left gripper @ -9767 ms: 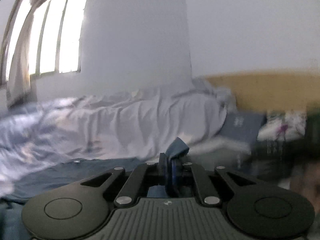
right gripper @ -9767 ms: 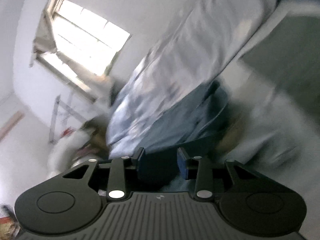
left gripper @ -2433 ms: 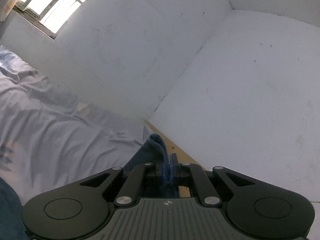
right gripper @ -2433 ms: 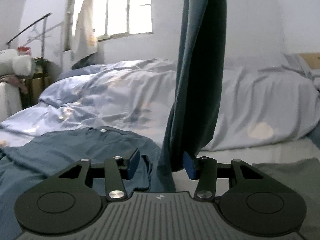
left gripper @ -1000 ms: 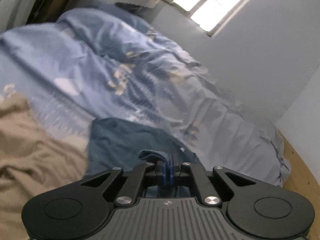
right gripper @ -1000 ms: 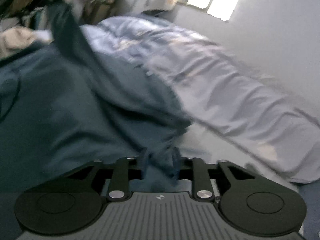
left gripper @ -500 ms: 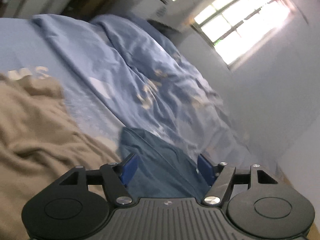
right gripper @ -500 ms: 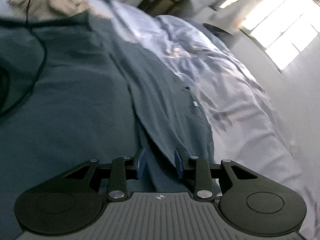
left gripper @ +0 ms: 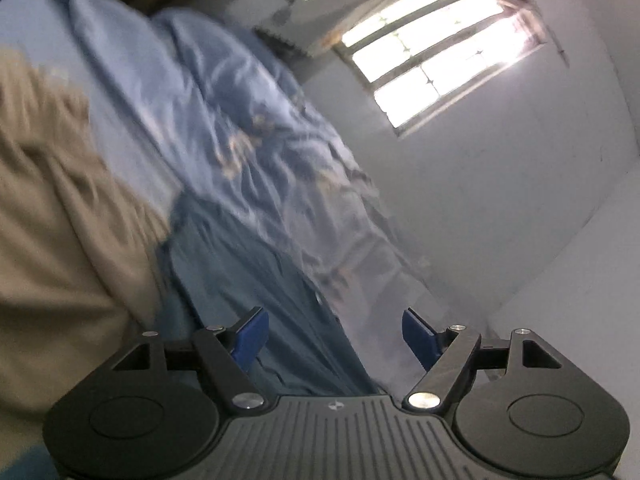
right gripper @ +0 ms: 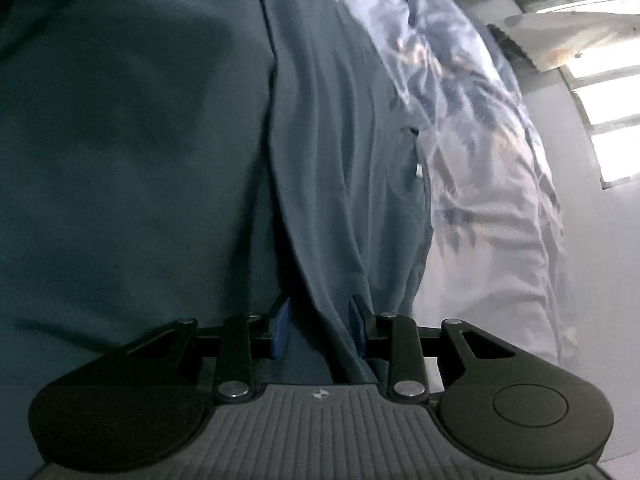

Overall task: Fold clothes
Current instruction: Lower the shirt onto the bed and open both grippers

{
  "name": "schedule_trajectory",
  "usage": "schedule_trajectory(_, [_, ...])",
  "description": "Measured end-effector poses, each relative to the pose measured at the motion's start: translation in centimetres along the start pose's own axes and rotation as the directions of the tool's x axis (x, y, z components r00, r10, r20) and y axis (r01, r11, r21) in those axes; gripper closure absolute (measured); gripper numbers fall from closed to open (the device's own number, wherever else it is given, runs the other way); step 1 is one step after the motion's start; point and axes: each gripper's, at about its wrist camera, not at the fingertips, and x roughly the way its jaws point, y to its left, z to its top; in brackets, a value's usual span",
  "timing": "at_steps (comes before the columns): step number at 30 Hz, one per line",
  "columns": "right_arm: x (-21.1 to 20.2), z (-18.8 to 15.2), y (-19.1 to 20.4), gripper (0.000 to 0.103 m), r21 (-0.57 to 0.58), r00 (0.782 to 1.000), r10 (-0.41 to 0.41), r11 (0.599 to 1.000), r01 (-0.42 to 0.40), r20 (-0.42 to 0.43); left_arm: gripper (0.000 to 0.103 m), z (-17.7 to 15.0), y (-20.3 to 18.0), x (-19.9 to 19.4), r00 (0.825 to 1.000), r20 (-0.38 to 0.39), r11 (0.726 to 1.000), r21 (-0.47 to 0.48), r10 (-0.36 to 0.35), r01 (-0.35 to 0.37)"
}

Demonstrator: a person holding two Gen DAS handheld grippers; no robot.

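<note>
Your left wrist view is motion-blurred: the print on the pale blue duvet [left gripper: 256, 152] cannot be read, and the beige cloth [left gripper: 60, 240] runs off the left edge. In your right wrist view the dark blue garment [right gripper: 140, 140] fills the frame, its outline cut off at top and left; whether the right hand-held gripper [right gripper: 318, 330] pinches its fold cannot be told.
</note>
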Motion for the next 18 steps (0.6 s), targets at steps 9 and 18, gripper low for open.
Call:
schedule_trajectory(9, [2.8,-0.9,-10.9,0.074,0.363,0.993,-0.119,0.924,0.119,-0.024,0.029,-0.3,0.0,1.6,1.000,-0.017,0.998,0.058,0.011,-0.010])
schedule_trajectory(18, [2.2,-0.3,-11.4,0.073,0.281,0.993,0.017,0.960,0.016,-0.115,0.029,0.6,1.0,1.1,0.997,0.031,0.996,0.037,0.074,-0.076])
